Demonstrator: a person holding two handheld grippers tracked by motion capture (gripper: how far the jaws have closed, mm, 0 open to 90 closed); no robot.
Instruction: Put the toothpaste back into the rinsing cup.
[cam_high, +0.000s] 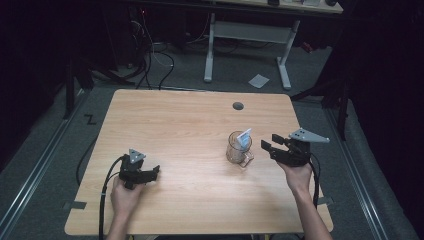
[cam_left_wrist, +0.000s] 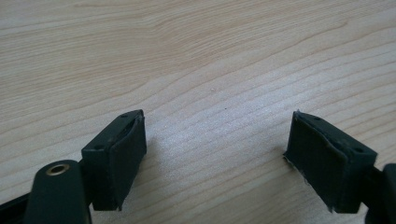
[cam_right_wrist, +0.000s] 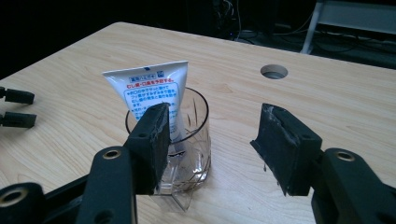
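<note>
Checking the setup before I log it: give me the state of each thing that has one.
Tube: standing tilted in the cup, crimped end up.
Glass cup: upright on the table, apart from both claws.
Left claw: open, nothing between the jaws.
Right claw: open, close beside the cup, holding nothing.

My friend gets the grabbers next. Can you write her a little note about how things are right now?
Left gripper: open, nothing between its jaws, low over bare table.
Right gripper: open, holding nothing, just right of the glass cup.
The white tube stands tilted inside the cup, its flat end sticking out the top.
Done: tube is in the cup.
Left: probably nothing, or taking the tube or cup with the right gripper; it has not touched either.
</note>
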